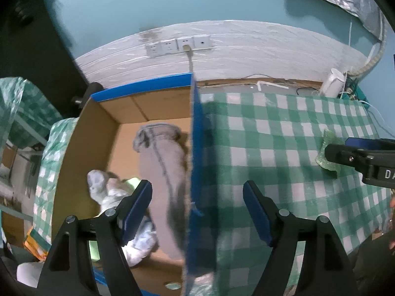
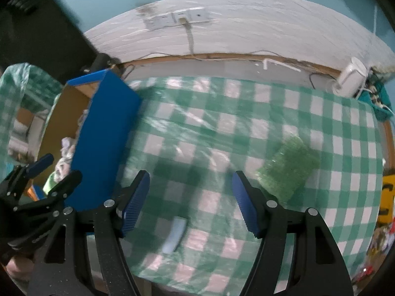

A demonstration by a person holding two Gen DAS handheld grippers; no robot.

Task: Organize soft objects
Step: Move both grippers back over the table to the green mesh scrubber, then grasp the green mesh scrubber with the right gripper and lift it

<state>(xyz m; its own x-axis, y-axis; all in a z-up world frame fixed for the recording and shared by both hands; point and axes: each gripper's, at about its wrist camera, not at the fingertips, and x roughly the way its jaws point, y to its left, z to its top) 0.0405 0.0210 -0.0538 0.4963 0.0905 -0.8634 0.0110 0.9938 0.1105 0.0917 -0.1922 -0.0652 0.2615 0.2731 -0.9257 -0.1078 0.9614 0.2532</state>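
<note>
Right wrist view shows the right gripper (image 2: pixel 191 202), fingers wide apart and empty, near the green sponge (image 2: pixel 287 166) on the table (image 2: pixel 222 128). It should close squarely over it, then clear the box (image 2: pixel 103 133) wall. Left gripper (image 1: pixel 197 212) hangs open, empty.

Blue-green wall (image 1: pixel 148 0) up top, white plastic sheet (image 1: pixel 246 49) lower down with a row of plugs (image 1: pixel 177 45), table (image 2: pixel 222 135) in green and white checked cloth, dim light

You see a green and white checked table (image 2: pixel 246 113), a glittery green sponge (image 2: pixel 288 167), a blue box (image 2: pixel 103 143) with brown inside, a grey sock (image 1: pixel 163 172)
</note>
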